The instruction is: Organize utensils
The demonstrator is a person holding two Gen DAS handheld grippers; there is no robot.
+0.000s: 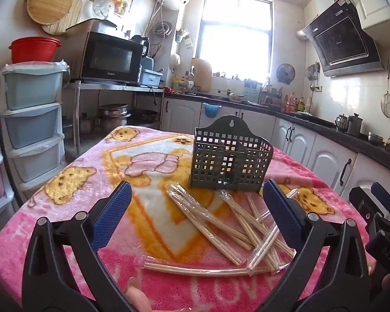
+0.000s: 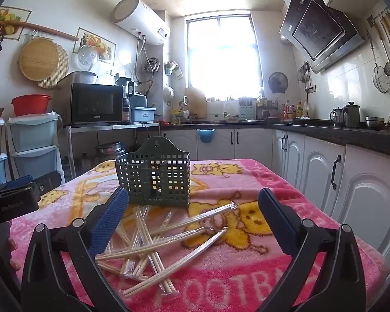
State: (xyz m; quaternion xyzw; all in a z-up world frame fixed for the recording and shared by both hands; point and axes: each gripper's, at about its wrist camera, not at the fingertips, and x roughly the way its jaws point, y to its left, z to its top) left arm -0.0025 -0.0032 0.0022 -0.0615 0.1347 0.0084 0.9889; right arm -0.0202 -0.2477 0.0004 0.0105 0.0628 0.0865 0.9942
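Fingertip [image 1: 136, 295] of mine is showing at the bottom edge of the left view only, under my left claw [image 1: 197, 200], which is standing released, jaws spread wide, nothing between them.

Item: my right claw [image 2: 193, 202], likewise standing released and empty, hovering over the table.

Item: wrapped chopsticks [image 1: 236, 231], a loose crossed heap, lying just in front of the green holder [image 1: 228, 161]. Right view is showing the same heap [image 2: 153, 247] spreading toward the holder's near-right corner; none are sitting inside it.

Item: holder [image 2: 153, 179], upright, perforated, divided into compartments, hanging tab at its back. Right view is looking into the partitions; left view is showing mostly its front wall.

Item: pink bear-print blanket [image 1: 65, 208] covering the table under the holder. Right view is showing its far right edge [image 2: 299, 182] near the white cabinets [image 2: 322, 171].

Item: each view is catching the other claw at its margin, right one [image 1: 377, 208] beside the heap, left one [image 2: 18, 195] left of the holder.

Item: microwave [image 1: 109, 57], behind and left of the holder.
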